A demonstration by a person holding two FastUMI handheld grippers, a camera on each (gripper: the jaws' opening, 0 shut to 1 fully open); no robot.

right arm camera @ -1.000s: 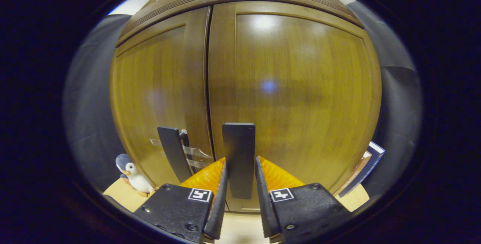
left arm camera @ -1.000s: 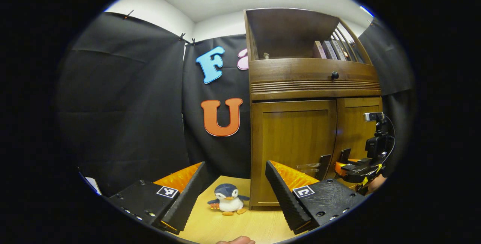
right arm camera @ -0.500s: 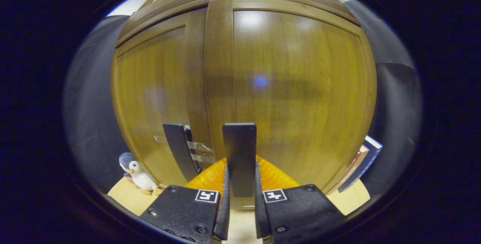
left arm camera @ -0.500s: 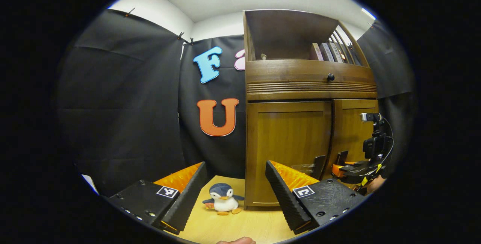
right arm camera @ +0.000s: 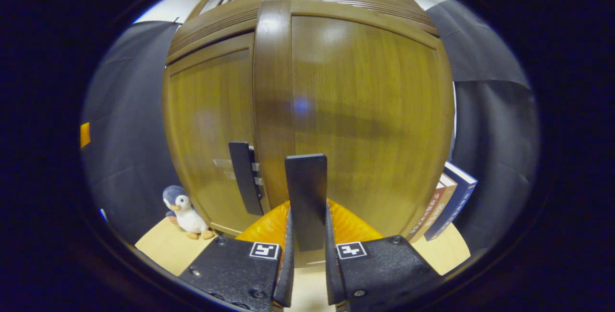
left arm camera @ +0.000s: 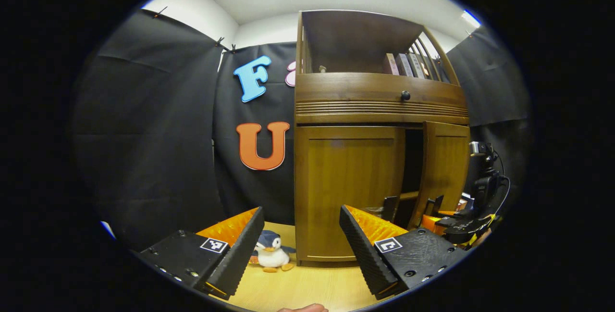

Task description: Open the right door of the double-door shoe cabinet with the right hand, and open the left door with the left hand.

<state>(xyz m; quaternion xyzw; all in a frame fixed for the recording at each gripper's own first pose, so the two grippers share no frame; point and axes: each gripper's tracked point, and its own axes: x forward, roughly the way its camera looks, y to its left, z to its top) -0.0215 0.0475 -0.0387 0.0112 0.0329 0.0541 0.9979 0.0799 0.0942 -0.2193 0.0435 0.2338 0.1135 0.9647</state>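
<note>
Now the right gripper (right arm camera: 307, 249) clamps the right door's handle (right arm camera: 306, 196), door ajar; the left gripper (left arm camera: 301, 249), fingers spread, must next reach the left handle (right arm camera: 245, 177).

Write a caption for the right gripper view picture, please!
Right gripper shut on the right door's handle, swinging the right door ajar; left door closed, toy penguin nearby.

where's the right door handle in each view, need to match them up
Left gripper view: right door handle sits low at the right, on the swung-out right door, with the right tongs at it.
Right gripper view: handle stands bottom centre, clamped between the tongs' fingers.
Shared landmark: toy penguin on the floor left of the cabinet.
</note>
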